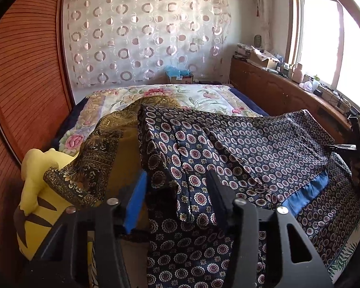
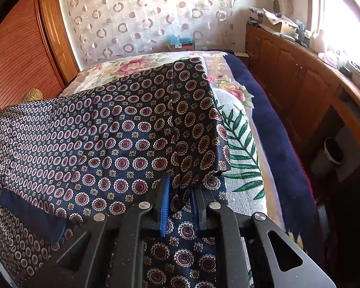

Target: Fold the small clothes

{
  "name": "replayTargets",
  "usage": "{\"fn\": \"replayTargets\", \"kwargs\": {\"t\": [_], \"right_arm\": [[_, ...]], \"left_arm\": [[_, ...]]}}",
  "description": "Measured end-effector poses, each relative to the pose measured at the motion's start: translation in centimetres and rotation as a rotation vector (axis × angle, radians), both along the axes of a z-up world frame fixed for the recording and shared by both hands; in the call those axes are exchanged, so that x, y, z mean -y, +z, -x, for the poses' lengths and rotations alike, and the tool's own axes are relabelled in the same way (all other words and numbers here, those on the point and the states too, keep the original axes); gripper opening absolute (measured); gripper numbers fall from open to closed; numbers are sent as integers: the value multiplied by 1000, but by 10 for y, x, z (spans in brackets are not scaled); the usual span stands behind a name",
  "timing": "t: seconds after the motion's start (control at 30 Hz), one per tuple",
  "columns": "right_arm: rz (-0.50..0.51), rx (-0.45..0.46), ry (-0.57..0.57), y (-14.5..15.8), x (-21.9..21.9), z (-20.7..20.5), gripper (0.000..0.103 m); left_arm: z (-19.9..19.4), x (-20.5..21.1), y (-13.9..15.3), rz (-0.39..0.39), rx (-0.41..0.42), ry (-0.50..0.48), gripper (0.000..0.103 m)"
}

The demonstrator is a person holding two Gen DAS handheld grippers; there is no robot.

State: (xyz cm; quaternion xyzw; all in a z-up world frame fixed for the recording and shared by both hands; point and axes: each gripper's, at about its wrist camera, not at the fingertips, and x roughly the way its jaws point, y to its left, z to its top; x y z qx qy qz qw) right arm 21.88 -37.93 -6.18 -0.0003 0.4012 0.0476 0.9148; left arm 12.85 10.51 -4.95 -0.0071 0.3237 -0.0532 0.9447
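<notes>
Between the right gripper's nearly closed jaws, patterned cloth is pinched; the left gripper stands spread around it.

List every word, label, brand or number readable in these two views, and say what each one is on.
No text can be read in either view.
Small box by the far wall: its label is too small and blurred to read.
Open cardboard box on the wooden cabinet: no legible print.
Patterned garment: only medallion motifs, no lettering.

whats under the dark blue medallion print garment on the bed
Under the dark blue medallion-print garment a white cushion with green leaf print shows at its right edge, a gold-and-black patterned cloth at its left; the rest underneath is covered.
</notes>
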Motion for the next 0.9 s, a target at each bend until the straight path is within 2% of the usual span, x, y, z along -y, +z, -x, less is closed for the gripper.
{"fn": "replayTargets", "kwargs": {"t": [0.03, 0.07, 0.1, 0.13, 0.17, 0.2, 0.33, 0.5, 0.73, 0.9], "right_arm": [[0, 1, 0, 0, 1, 0, 16], [-1, 4, 3, 0, 0, 0, 11], [-2, 6, 14, -1, -1, 0, 5], [3, 9, 42, 0, -3, 1, 4], [17, 15, 53, -3, -9, -2, 3], [29, 23, 55, -1, -10, 0, 3], [8, 79, 88, 12, -12, 13, 3], [-21, 152, 112, 38, -12, 34, 3], [-64, 173, 127, 50, 2, 76, 3], [-74, 161, 122, 45, 12, 105, 3]], "left_arm": [[-2, 0, -2, -9, -9, 4, 41], [-6, 0, -4, -21, -22, 9, 36], [-10, -1, -6, -31, -37, 15, 29], [-14, -2, -11, -46, -63, 31, 22], [-17, -4, -15, -49, -79, 40, 9], [-17, -6, -17, -39, -81, 43, 4], [-6, -9, -11, -7, -41, 41, 2], [12, -7, 12, 25, 17, 14, 2], [38, -11, 20, 83, 38, -12, 2], [60, -18, 7, 111, 28, 11, 2]]}}
